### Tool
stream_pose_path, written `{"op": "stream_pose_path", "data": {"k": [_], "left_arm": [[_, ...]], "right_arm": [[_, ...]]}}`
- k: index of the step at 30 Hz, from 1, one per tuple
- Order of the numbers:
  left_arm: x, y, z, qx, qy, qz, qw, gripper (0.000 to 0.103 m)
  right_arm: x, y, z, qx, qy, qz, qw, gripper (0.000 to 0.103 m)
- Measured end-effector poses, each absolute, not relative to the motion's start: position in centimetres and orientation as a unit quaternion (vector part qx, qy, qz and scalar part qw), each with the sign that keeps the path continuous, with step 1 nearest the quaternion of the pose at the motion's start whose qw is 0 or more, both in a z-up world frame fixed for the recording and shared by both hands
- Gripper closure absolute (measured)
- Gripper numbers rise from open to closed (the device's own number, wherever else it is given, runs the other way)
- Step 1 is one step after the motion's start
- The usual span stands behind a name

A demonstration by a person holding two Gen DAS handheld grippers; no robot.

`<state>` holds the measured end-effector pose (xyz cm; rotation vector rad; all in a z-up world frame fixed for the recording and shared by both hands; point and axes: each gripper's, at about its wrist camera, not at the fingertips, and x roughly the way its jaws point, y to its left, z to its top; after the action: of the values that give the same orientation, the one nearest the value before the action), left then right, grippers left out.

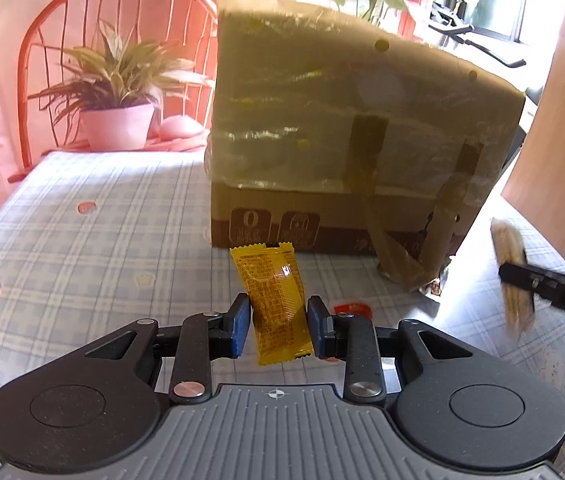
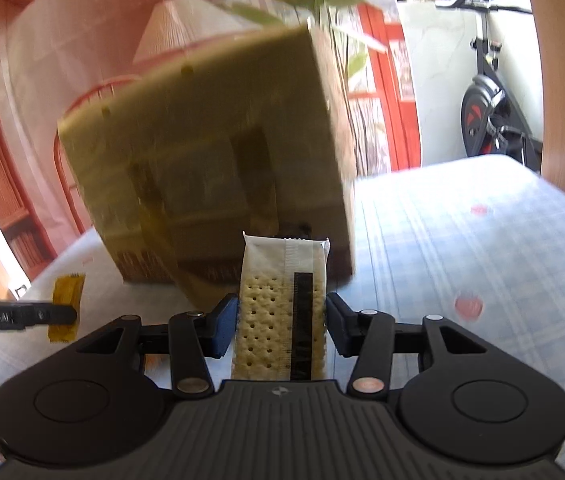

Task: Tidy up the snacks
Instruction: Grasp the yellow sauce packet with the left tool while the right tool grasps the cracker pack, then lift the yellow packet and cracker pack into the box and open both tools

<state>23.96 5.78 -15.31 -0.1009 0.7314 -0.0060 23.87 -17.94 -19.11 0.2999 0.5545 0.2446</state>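
A: How is the step in hand best done?

B: The yellow packet [image 1: 278, 304] is pinched between the pads of the left gripper [image 1: 278, 330], just in front of the cardboard box [image 1: 362, 120]. The cracker pack [image 2: 282, 320] is clamped in the right gripper [image 2: 282, 328], also in front of the box, off to the packet's right. Since both are judged to be on their way into the box, each should be carried clear above the box's rim before anything is let go, and the two grippers should be kept well apart so the loads are not knocked together.

A: Is either grip a worry?

B: The packet is held across its middle, with both crimped ends left free, so it should be kept upright and not swung. The cracker pack is long and stiff; it is gripped by its sides, and no harder squeeze is advised, as crackers may be cracked.

A: How do the snacks look?

B: The packet is glossy yellow with fine print and a serrated top edge. The cracker pack is clear, with pale dotted crackers and a dark strip seen through it. The box, wrapped in shiny tape, is set on a checked tablecloth [image 1: 82, 220], with a potted plant [image 1: 118, 80] behind the box's left side.
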Motion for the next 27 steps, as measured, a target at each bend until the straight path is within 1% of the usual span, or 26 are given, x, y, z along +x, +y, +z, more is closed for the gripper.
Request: {"op": "stream_pose_path", "data": {"k": [5, 9, 27], "left_arm": [[24.0, 5.9, -14.5, -0.046, 0.348, -0.004, 0.936, 0.07], [24.0, 6.0, -14.2, -0.048, 0.346, -0.002, 0.937, 0.07], [23.6, 6.1, -14.3, -0.053, 0.347, 0.001, 0.936, 0.07]], "right_arm": [[24.0, -18.1, -16.9, 0.145, 0.243, 0.124, 0.951, 0.054], [24.1, -17.8, -16.0, 0.14, 0.235, 0.127, 0.953, 0.053], [23.8, -17.3, -16.1, 0.133, 0.246, 0.131, 0.951, 0.054]]}}
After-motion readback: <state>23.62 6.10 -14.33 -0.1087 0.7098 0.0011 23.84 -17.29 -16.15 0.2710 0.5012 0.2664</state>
